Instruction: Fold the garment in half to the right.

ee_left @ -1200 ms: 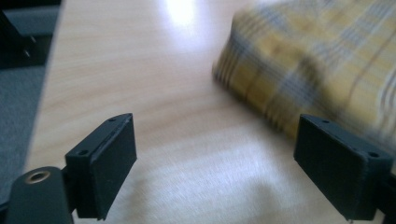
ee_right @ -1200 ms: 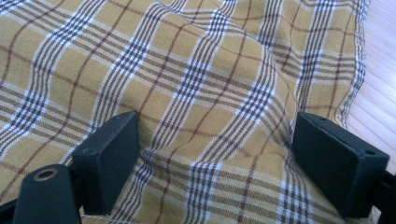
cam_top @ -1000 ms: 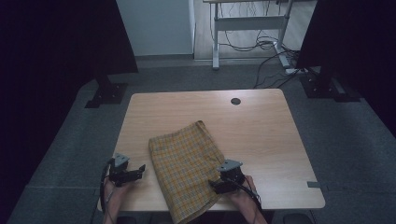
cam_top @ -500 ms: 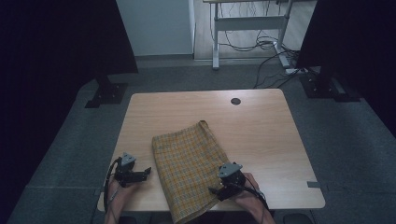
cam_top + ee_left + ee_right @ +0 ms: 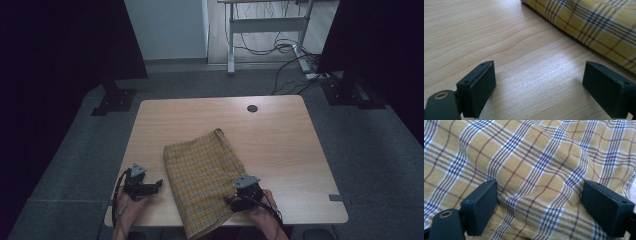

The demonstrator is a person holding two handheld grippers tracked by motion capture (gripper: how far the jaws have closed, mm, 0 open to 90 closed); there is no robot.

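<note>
The left gripper [image 5: 539, 95] is holding its two black jaws wide apart, and nothing is sitting between them but bare wood. They have just been opening a little more. The pads [image 5: 482, 92] are hanging just over the wooden table [image 5: 499, 50] and are gripping nothing. The edge of the yellow checked cloth [image 5: 599, 27] is lying near, just past the jaw tips, and it is not touching them.

The right gripper [image 5: 540, 212] is also standing with its jaws wide apart. They have just been closing a bit. Its pads [image 5: 484, 205] are resting down on the cloth [image 5: 536, 170], one on each side of a soft bump of fabric that is rising between them. The pads are not squeezing that bump (there is loose cloth on both sides of it), so the gripper is holding nothing.

From the high view, the left gripper [image 5: 156, 185] is sitting on the table just beside the left edge of the cloth [image 5: 200, 170], with its jaws pointing at it. The right gripper [image 5: 231, 200] is lying on the right side of the cloth, near the front edge of the table [image 5: 280, 135]. A hand is holding each gripper from below.

The cloth is lying flat and slanted in the front middle of the table, and its near end is hanging over the front edge. A small round hole [image 5: 252, 108] is sitting near the far edge of the table, well apart from the cloth
</note>
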